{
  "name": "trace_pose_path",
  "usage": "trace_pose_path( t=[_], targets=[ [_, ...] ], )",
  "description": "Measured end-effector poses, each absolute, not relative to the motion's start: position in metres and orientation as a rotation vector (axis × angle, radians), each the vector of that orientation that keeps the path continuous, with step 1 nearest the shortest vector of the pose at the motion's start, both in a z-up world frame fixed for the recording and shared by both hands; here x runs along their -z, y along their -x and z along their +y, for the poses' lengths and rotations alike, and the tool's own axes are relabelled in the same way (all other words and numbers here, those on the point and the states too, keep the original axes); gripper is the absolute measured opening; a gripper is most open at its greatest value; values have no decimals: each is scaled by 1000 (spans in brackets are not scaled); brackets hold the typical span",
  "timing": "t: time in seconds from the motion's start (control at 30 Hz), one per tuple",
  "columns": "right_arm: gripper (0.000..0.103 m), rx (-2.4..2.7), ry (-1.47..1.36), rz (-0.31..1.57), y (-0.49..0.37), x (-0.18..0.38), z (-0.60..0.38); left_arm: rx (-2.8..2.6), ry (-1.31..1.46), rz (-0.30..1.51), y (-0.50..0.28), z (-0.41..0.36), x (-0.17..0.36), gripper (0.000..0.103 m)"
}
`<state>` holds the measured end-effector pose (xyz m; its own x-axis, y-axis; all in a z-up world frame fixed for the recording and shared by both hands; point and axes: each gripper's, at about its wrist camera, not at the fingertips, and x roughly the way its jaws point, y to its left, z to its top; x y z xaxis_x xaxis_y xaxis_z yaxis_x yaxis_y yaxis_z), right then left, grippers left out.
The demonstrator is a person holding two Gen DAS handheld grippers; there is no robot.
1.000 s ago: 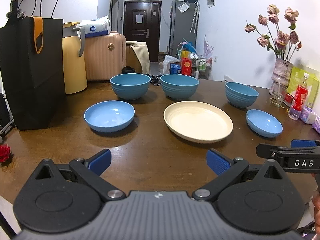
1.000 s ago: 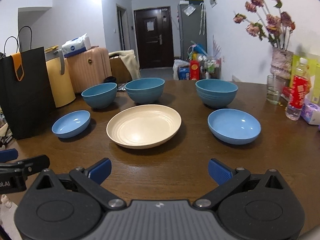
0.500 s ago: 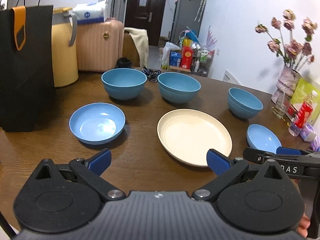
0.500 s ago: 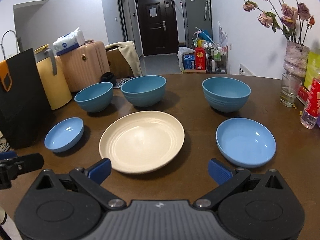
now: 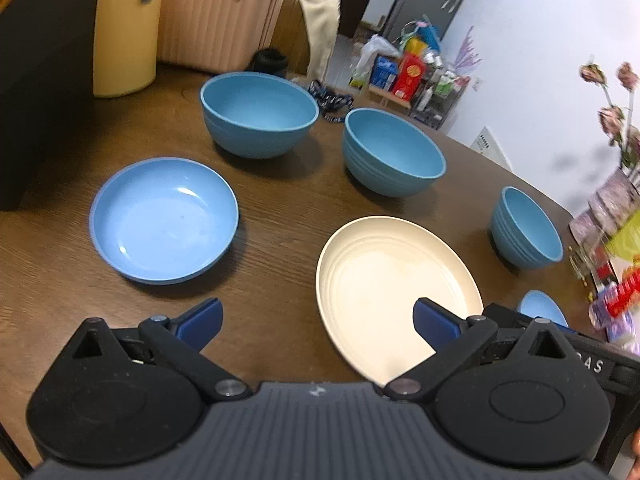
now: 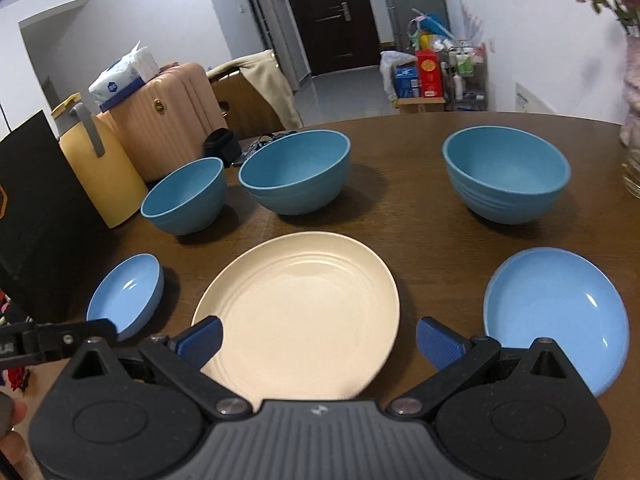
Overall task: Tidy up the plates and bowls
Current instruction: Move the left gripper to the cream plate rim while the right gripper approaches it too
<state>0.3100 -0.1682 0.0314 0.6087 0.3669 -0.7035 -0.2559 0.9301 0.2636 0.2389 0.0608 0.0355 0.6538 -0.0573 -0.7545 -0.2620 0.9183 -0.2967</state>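
Six dishes sit apart on a dark wooden bench, none stacked yet. At the middle, near the front edge, lies a wide cream plate. A shallow light-blue dish rests toward the left edge, and a second shallow blue dish rests toward the right edge. Further back stand three deeper blue bowls: a left bowl, a middle bowl and a right bowl, all upright and well apart from one another.

Both tools are empty. The left gripper hovers above the front edge, between the left dish and the cream plate, its blue fingers spread wide and holding nothing. The right gripper hangs directly over the near rim of the cream plate, fingers likewise spread wide.

The step in hand looks like an approach to a first pick-up, probably the cream plate or one of the shallow dishes. To do it well, the chosen gripper should come in low and level, straddle the near rim with one finger above and one below, and close firmly before lifting, because a thin, smooth rim may slip or tip. Stacking like with like, shallow dishes together and bowls nested, would suit the task.

Beyond the far edge stand a pink suitcase and a yellow container.
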Motion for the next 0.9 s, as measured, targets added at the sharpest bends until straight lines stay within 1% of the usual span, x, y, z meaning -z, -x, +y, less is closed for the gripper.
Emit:
trace_pose_path(
  t=[0.1, 0.2, 0.3, 0.53, 0.57, 0.67, 0.73, 0.87, 0.9],
  targets=[
    [98, -377, -189, 862, -331, -25, -173, -131, 425, 884, -263, 60, -27, 103],
    [97, -376, -239, 886, -347, -19, -177, -138, 439, 906, -284, 59, -16, 103],
    [96, -383, -231, 902, -360, -16, -175, -135, 478, 931, -301, 60, -3, 103],
    [91, -365, -253, 940, -379, 1, -178, -104, 488, 933, -312, 64, 12, 102],
    [89, -359, -257, 944, -381, 3, -178, -100, 480, 932, -312, 64, 13, 102],
    [82, -336, -267, 961, -384, 11, -181, -86, 469, 946, -313, 63, 17, 98],
    [78, -333, -278, 974, -386, 16, -182, -74, 477, 957, -313, 63, 20, 91],
    [72, -321, -301, 986, -388, 22, -185, -70, 491, 962, -314, 65, 22, 84],
    [70, -316, -304, 985, -388, 23, -185, -71, 494, 964, -314, 65, 23, 79]
  ],
)
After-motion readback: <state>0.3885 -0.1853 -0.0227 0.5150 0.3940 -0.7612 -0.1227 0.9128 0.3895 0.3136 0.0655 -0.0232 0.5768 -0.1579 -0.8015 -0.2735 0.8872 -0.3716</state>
